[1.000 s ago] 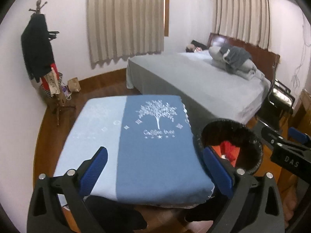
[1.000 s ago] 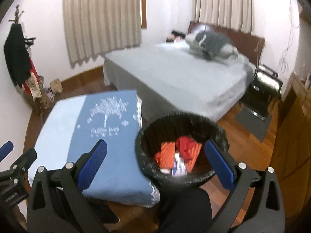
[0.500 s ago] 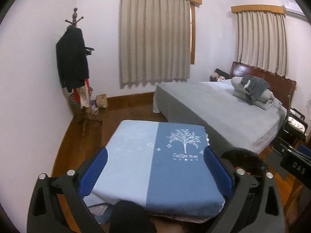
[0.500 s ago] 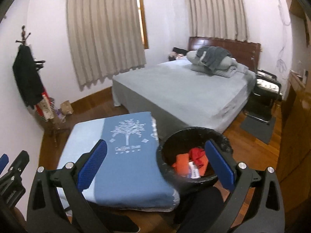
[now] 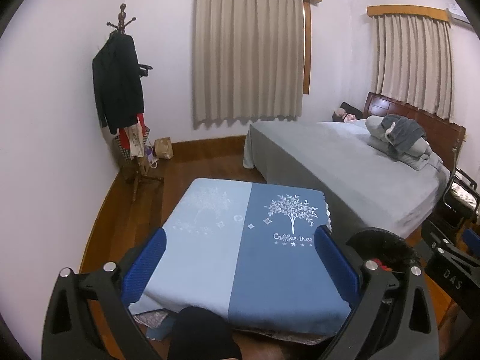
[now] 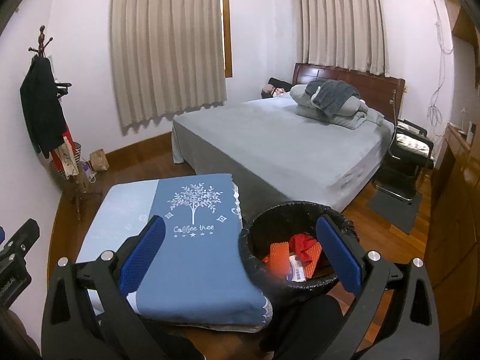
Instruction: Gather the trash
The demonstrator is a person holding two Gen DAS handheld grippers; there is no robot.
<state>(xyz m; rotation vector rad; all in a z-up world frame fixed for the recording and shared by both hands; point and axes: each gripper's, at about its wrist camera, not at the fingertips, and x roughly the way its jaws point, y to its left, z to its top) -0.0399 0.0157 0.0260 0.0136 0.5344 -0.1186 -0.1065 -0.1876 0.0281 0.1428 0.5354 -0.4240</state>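
- Right wrist view puts the round bin lined with a black plastic bag (image 6: pixel 300 237) at lower centre-right, just beside the low surface draped in a two-tone blue cloth printed with a white tree (image 6: pixel 192 234).
- Trash inside the bin: ridged orange wrappers, a crumpled red piece and a white-and-blue packet (image 6: pixel 292 255), all loose and below the rim.
- Right hand-held gripper (image 6: pixel 240 255) has its blue-padded jaws wide apart with nothing between them; the left hand-held gripper (image 5: pixel 240 265) in the left wrist view is likewise spread and empty above the cloth.
- Risk, as a judgement: no loose trash shows on the cloth or the wooden floor, so a further reach could close on nothing or snag the cloth's scalloped edge and drag it.
- Another risk: the bin stands close under the right hand-held gripper, so a careless swing could knock it and spill the light wrappers.
- Thin bag plastic could catch on a jaw and pull off the rim.
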